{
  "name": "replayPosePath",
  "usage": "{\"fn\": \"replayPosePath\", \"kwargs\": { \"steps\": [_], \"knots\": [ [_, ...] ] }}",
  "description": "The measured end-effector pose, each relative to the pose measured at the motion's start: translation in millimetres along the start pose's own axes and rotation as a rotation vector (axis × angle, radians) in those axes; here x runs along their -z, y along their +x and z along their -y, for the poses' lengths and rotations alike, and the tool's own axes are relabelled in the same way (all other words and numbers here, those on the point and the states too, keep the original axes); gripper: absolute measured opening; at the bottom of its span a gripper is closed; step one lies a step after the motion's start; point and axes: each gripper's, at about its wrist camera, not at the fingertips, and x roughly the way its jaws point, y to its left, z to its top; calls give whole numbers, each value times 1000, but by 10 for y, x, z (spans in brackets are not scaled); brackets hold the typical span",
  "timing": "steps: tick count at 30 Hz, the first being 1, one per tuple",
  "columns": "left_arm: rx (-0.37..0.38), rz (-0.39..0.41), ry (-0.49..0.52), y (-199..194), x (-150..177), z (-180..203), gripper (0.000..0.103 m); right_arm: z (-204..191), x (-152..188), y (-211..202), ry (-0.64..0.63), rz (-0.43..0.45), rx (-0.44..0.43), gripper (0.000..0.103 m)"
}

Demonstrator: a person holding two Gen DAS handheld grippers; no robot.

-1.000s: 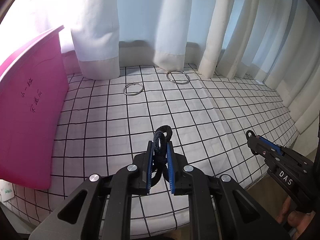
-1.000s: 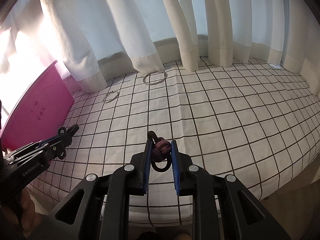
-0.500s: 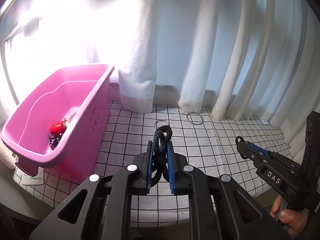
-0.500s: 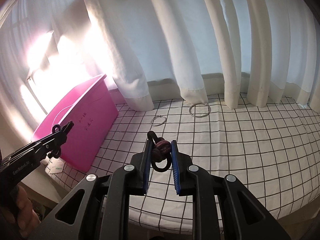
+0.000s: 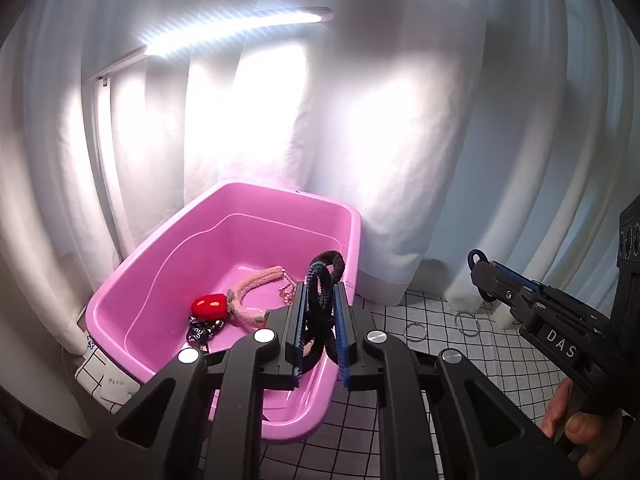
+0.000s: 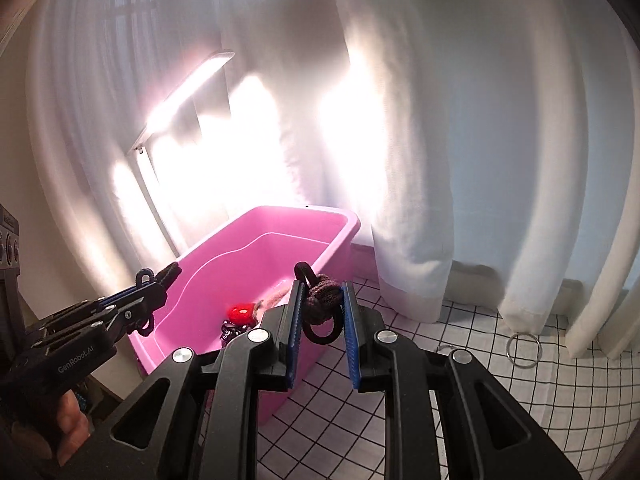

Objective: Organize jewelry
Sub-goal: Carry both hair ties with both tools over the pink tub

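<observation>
My left gripper (image 5: 319, 292) is shut on a dark blue and black hair tie (image 5: 325, 276), held in the air above the near right part of the pink tub (image 5: 160, 264). My right gripper (image 6: 323, 286) is shut on a maroon knotted hair tie (image 6: 322, 298) with a black loop, just right of the tub (image 6: 248, 232). Inside the tub lie a pink fuzzy band with a red mushroom charm (image 5: 208, 305), a pink bead chain (image 5: 287, 290) and a dark shiny piece (image 5: 200, 330). Two silver rings (image 5: 415, 331) (image 5: 467, 323) rest on the checked cloth.
White curtains (image 5: 380, 140) hang close behind the tub and the table. A lit lamp bar (image 5: 236, 28) stands above on a thin pole. The black-grid cloth (image 6: 520, 400) covers the table to the right. A paper label (image 5: 116, 384) lies under the tub's near left corner.
Both grippers rose and swung left toward the pink tub, still gripping their hair ties. The tub's inside has come into view, and the silver rings have slid to the right.
</observation>
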Motion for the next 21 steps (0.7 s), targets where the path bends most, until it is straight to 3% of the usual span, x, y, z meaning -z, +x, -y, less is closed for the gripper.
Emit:
{"fn": "replayPosePath", "kwargs": {
  "steps": [10, 21],
  "knots": [
    [-119, -96, -85, 405, -174, -493, 13, -483, -384, 822, -111, -100, -118, 19],
    [-233, -218, -237, 810, -237, -777, 13, -701, -649, 1558, -226, -251, -238, 19]
  ]
}}
